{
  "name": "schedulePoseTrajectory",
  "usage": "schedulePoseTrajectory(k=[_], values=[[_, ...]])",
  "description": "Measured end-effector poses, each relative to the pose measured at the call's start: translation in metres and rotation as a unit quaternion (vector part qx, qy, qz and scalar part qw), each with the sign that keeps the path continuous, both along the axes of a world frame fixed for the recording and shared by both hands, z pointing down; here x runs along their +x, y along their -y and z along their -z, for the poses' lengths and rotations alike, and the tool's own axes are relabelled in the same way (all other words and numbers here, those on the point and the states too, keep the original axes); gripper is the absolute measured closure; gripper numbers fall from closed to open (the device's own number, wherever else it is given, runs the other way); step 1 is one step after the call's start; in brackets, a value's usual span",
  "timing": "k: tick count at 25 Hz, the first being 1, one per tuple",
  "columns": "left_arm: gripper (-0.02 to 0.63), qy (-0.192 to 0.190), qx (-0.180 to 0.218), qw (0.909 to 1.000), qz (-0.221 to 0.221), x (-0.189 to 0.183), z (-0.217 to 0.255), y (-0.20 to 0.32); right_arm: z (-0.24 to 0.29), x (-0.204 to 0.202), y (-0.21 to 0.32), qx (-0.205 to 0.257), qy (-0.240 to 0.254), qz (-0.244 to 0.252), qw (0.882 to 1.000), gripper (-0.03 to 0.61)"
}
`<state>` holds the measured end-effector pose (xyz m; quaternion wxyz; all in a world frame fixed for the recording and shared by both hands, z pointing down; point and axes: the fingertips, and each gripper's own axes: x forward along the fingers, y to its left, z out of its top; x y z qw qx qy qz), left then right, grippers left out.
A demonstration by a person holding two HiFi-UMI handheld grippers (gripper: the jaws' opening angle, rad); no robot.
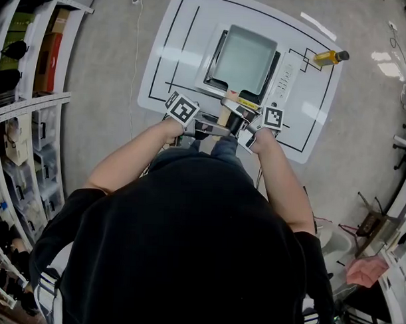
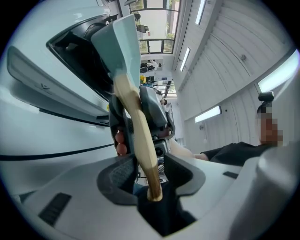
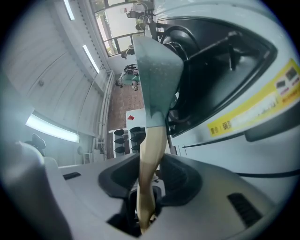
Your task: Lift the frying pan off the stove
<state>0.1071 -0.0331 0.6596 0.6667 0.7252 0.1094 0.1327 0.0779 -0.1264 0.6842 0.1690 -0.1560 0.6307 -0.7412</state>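
Wooden handle [image 2: 140, 136] is caught by 2 tools: your left gripper [image 2: 149, 171] and right gripper [image 3: 151, 176] each clamp narrow on it from opposite sides. The pale-green frying pan [image 1: 245, 56] sits on the stove [image 1: 284, 80], on the white table [image 1: 173, 64].

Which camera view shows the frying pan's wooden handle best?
The left gripper view: the wooden handle runs whole from the frying pan down into the left tool. The right gripper view shows a shorter stretch, its end shadowed. The head view shows only a small stub.
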Motion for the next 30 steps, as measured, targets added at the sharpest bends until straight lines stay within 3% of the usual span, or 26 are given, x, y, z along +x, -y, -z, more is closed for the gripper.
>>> schedulePoseTrajectory(k=[7,30], values=[[0.488,0.005,0.007,1.0000,-0.001,-0.0016,-0.0026,-0.0011,-0.0001,-0.0014,-0.0009,-0.009,0.014,-0.001,1.000,0.457],[0.491,-0.016,0.021,0.9996,-0.005,0.0003,0.0035,-0.0026,0.0030,0.0006,-0.0024,-0.021,-0.011,0.003,1.000,0.466]])
